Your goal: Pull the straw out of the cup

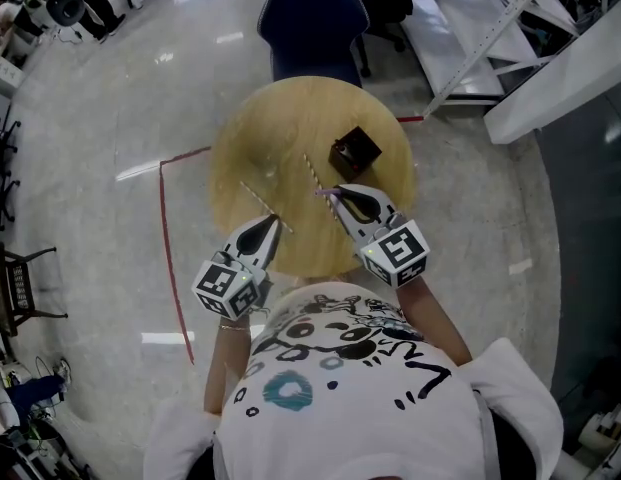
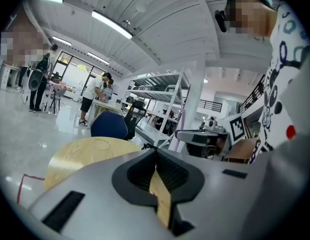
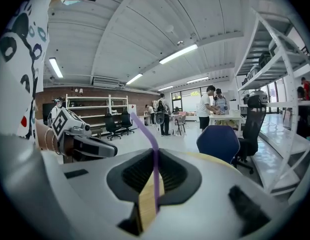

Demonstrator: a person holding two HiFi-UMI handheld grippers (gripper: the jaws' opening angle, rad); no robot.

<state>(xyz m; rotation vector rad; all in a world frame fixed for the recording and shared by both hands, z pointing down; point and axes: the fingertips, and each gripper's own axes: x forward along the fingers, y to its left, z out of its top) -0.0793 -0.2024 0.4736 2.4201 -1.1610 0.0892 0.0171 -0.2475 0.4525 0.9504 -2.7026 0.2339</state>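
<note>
A small dark cup point(image 1: 353, 152) stands on the round wooden table point(image 1: 290, 118), right of its middle. My right gripper point(image 1: 333, 196) hovers just in front of the cup, shut on a purple straw point(image 1: 325, 195). In the right gripper view the purple straw point(image 3: 147, 131) rises up and to the left from between the closed jaws of the right gripper point(image 3: 155, 154). My left gripper point(image 1: 276, 220) is over the table's near left part, jaws together, and the left gripper view shows nothing in the left gripper point(image 2: 155, 151). Two pale straws point(image 1: 315, 175) point(image 1: 255, 194) lie on the table.
A blue chair point(image 1: 315, 23) stands at the table's far side. Red tape point(image 1: 165, 228) marks the floor on the left. White metal shelving point(image 1: 510, 28) fills the back right. People stand at desks point(image 3: 214, 106) in the distance.
</note>
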